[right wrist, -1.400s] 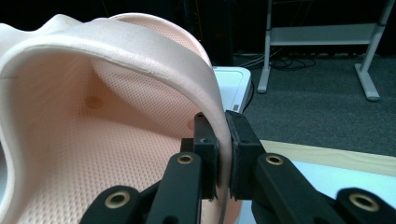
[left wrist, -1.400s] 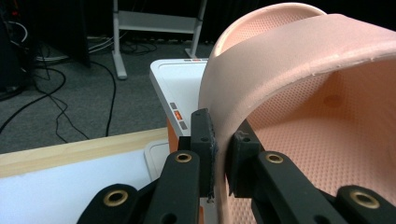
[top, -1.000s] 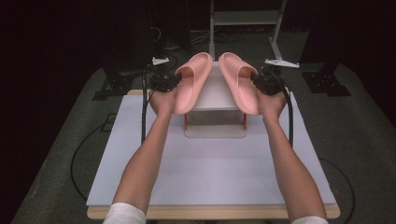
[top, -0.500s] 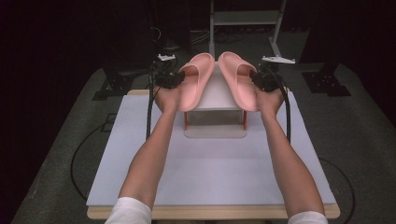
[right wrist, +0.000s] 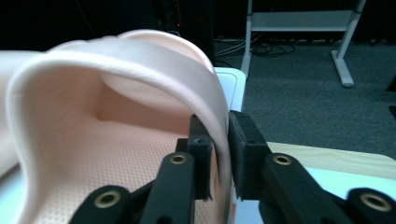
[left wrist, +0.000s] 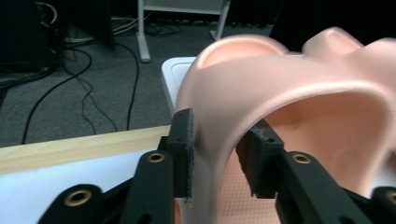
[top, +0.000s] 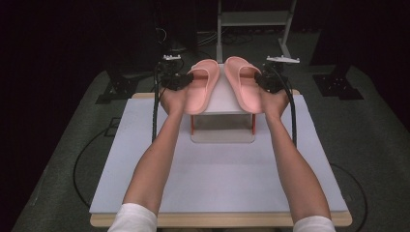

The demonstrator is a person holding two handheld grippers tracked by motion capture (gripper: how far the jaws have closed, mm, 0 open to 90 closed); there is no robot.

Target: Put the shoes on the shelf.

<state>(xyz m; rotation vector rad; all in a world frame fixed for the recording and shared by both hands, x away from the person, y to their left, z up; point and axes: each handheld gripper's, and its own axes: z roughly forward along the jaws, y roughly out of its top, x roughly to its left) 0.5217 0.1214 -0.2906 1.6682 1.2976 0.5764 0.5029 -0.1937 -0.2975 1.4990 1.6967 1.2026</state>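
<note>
Two pink slippers rest on a small white stand (top: 222, 99) at the far middle of the table. My left gripper (top: 186, 77) straddles the strap of the left slipper (top: 200, 89). In the left gripper view its jaws (left wrist: 217, 156) have just been opening and the pads stand slightly off the strap (left wrist: 280, 88). My right gripper (top: 258, 79) is at the right slipper (top: 241, 82). Its jaws (right wrist: 220, 158) have also just been opening, but the pads still touch the thin strap edge (right wrist: 116, 93) between them.
The white table top (top: 217, 174) spreads toward me in front of the stand, with a wooden edge (top: 217, 220) at the near side. Black cables (top: 154, 111) hang from both grippers. A white frame (top: 251, 19) and dark stands sit on the grey carpet behind.
Both slippers have drawn a little closer together on the stand. The hands have hardly moved.
</note>
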